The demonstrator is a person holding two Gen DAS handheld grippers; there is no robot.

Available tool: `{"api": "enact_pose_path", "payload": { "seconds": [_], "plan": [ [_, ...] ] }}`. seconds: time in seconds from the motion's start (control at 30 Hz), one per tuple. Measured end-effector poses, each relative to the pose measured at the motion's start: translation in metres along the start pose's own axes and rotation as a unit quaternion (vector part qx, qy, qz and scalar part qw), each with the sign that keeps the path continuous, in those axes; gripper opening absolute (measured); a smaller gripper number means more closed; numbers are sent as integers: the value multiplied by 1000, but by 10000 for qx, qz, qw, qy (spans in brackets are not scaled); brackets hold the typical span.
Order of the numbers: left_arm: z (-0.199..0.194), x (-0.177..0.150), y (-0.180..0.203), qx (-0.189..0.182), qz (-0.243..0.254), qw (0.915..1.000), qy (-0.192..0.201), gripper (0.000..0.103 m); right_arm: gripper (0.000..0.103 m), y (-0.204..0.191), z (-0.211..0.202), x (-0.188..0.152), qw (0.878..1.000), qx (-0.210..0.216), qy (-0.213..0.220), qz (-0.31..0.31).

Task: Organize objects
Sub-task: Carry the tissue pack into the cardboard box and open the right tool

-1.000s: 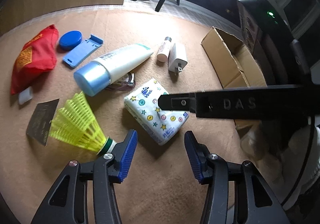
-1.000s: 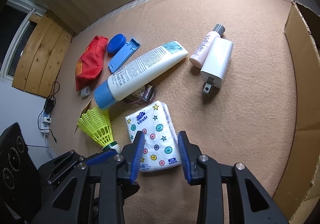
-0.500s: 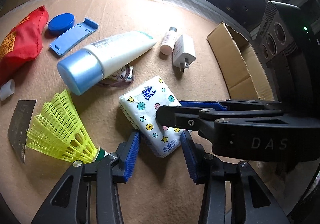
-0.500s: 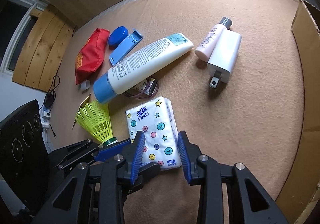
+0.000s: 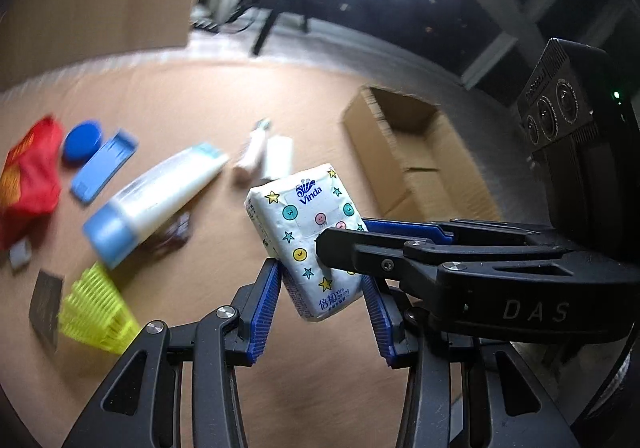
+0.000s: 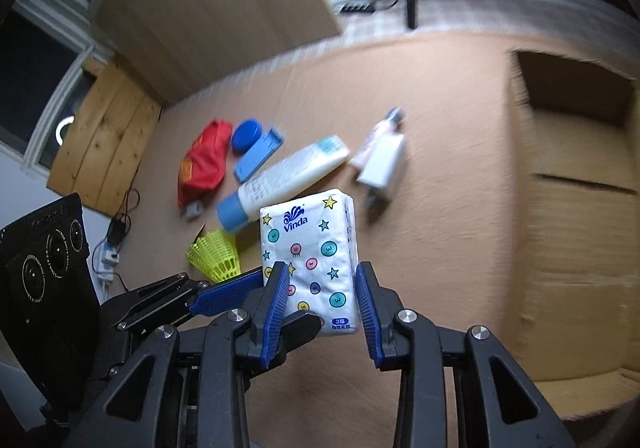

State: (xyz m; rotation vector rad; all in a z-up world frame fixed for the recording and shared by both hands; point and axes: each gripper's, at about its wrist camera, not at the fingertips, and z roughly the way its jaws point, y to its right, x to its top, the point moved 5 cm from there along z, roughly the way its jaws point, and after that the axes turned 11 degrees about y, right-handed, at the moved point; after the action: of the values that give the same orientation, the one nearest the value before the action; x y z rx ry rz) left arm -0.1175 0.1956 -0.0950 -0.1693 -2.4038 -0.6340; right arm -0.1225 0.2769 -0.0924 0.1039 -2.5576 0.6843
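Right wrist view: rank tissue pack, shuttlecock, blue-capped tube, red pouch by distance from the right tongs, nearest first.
1. Tissue pack: between the right tongs, lifted.
2. Shuttlecock: on the mat, just left of the tongs.
3. Blue-capped tube: behind the pack, lying diagonally.
4. Red pouch: farthest, far left.

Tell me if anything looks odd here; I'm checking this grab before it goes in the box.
The tissue pack hangs tilted above the mat, pinched by both the left gripper and the right gripper at once, which is unusual for something so small. Nothing looks spilled or damaged.
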Motion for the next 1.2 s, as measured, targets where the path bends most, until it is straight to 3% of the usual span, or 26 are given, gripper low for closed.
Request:
{"api": "enact_pose_path", "payload": {
  "seconds": [0.33,0.63,0.77,0.83,0.97,1.2],
  "plan": [
    [34,14,96,-572,599,9966,-29,46,32,70,-71,5,9961,-480,606,426],
    [70,4,148,-816,907,9922,-258,46,32,123,-96,-7,9902,-791,758,865],
    [73,1,155,-765,1031,9913,-301,46,31,130,-101,-9,9888,-876,803,898],
    [73,-1,152,-675,1050,9915,-357,56,33,131,-105,-8,9872,-1000,916,843],
    [64,-1,140,-582,1007,9927,-307,57,51,131,-113,-3,9817,-1413,1138,587],
    [36,-2,110,-406,881,9951,-201,57,52,116,-109,1,9811,-1485,1158,433]
  ]
}}
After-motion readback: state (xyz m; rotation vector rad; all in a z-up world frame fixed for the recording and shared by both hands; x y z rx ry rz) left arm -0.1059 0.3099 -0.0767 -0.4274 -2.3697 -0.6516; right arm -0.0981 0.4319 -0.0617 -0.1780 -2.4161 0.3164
